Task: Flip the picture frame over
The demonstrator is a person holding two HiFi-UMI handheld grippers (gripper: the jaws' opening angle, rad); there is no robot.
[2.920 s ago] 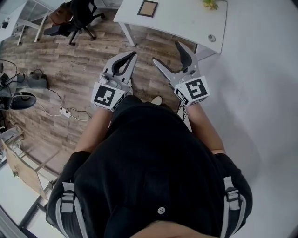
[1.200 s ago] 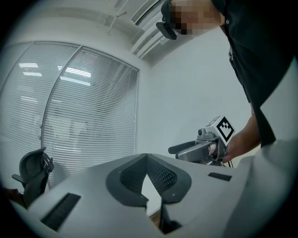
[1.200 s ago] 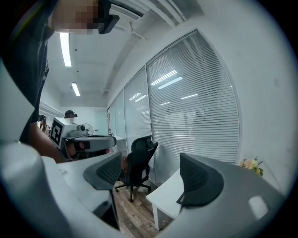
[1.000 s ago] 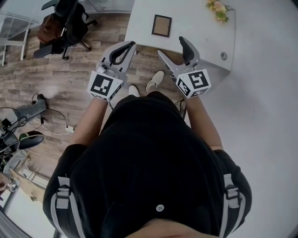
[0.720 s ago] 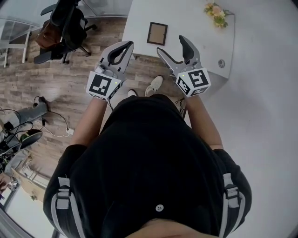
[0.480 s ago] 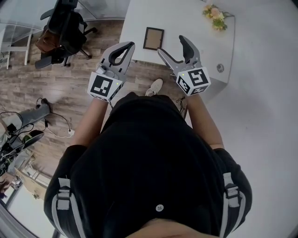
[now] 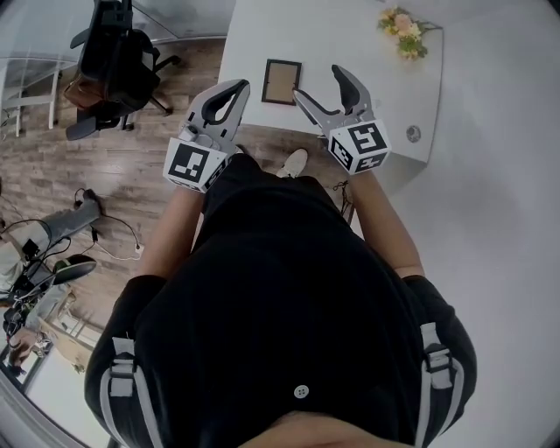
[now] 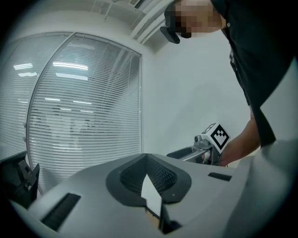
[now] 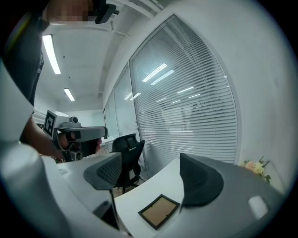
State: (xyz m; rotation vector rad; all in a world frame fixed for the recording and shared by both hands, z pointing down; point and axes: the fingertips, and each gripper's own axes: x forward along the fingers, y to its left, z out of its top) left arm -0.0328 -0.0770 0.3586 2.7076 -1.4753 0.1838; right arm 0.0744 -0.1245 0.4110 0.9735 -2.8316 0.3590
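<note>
we are closing in: the picture frame (image 7: 282, 81) is now lying flat by the tabletop's (image 7: 350, 35) near edge. our right gripper (image 7: 317, 81) is gaping empty, the left gripper (image 7: 234, 89) pinched closed on nothing. it is looking light, rigid, perhaps glazed, so we are favouring a grip on its border.

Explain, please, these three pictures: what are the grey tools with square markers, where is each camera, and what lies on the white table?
There is no robot: a person in black holds a two-jaw gripper in each hand. The head view comes from a camera on the person's head, looking down; the two gripper views come from cameras riding on each gripper. The left gripper has its jaws together; the right gripper has them apart. On the white table are a flat picture frame and some flowers. Neither gripper holds anything.
</note>
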